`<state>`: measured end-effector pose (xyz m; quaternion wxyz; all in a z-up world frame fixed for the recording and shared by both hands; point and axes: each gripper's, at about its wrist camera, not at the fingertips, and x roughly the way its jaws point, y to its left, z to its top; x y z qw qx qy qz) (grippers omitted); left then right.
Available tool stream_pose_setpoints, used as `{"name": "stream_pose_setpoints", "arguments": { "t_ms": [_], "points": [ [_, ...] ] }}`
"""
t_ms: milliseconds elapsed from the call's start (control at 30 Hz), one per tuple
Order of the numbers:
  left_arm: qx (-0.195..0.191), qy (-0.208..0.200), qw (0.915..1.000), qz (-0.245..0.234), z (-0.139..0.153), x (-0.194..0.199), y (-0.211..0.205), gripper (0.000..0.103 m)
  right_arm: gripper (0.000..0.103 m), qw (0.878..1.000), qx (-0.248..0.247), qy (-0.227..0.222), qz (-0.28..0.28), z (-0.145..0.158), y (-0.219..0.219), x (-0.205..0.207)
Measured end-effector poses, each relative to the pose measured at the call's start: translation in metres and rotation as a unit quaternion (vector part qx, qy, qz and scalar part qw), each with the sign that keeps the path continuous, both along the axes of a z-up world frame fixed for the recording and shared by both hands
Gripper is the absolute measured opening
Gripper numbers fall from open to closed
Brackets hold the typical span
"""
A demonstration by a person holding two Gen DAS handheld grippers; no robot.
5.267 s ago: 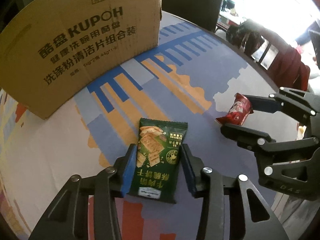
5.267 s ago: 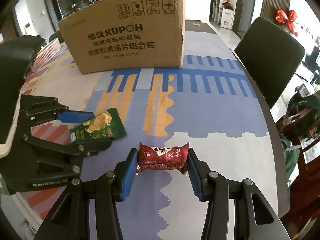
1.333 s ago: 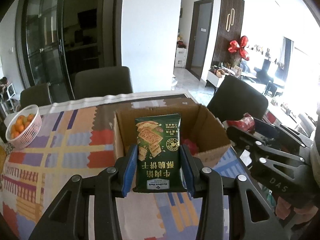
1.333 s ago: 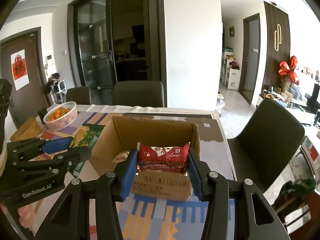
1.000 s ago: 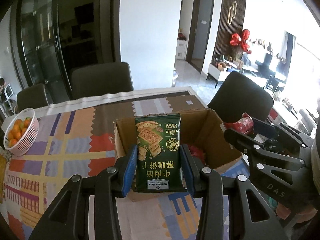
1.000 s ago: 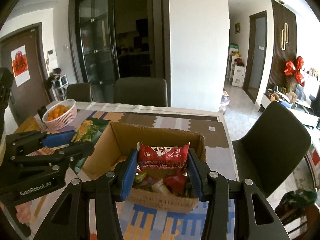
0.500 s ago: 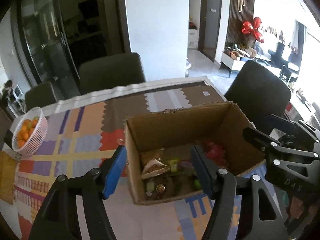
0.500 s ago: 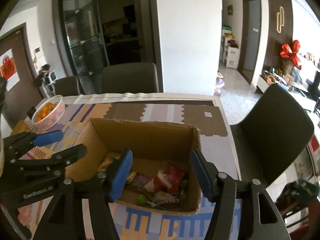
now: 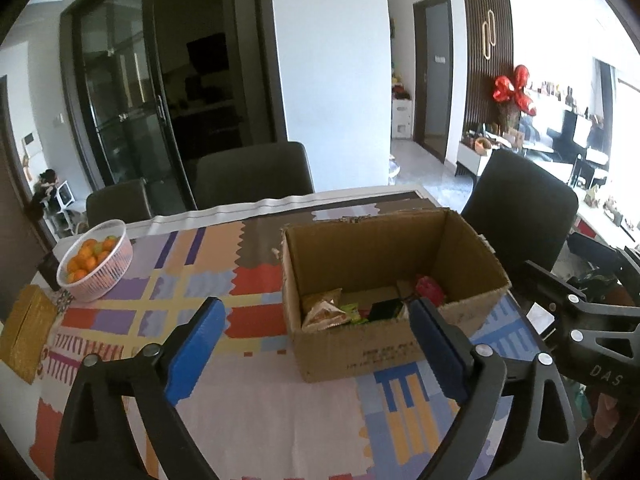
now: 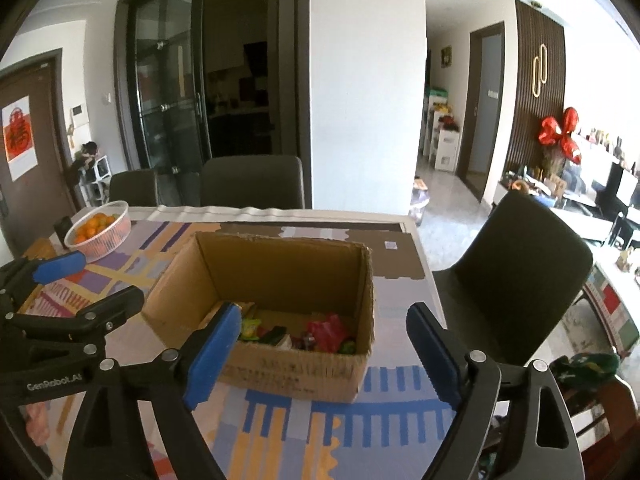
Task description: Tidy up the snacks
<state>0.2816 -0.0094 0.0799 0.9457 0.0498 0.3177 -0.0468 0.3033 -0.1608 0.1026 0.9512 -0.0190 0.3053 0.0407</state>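
**Both grippers empty over box**

Your left gripper (image 9: 316,344) and right gripper (image 10: 324,344) were spread wide, holding nothing. The box (image 9: 394,344) sat ahead of and below both sets of fingers, nearer your right, snacks (image 10: 320,330) lying inside on its floor.

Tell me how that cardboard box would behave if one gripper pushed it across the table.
The box would probably slide rather than tip: it sits low and wide on the flat tablecloth. It seems light, holding only a few snack packets. Its thin open-topped walls may flex under a push.
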Motion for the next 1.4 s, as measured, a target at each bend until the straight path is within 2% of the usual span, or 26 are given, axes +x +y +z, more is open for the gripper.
{"name": "stream_pose_setpoints", "arguments": {
  "t_ms": [367, 733, 1100, 1400],
  "points": [
    [0.006, -0.052, 0.9986, 0.005, 0.014, -0.07, 0.002, 0.102, 0.09, 0.999, -0.004, -0.038, 0.0, 0.007, 0.002, -0.065],
    [-0.01, -0.064, 0.9979, 0.009, 0.014, -0.119, 0.004, 0.103, 0.09, 0.998, 0.006, -0.057, -0.007, 0.011, -0.003, -0.115],
    [-0.022, -0.069, 0.9972, 0.014, 0.011, -0.146, 0.007, 0.103, 0.09, 0.997, -0.005, -0.071, -0.015, 0.009, 0.002, -0.152],
    [-0.032, -0.07, 0.997, 0.008, 0.012, -0.157, 0.007, 0.103, 0.09, 0.997, -0.001, -0.072, -0.014, 0.009, 0.0, -0.165]
  ]
}}
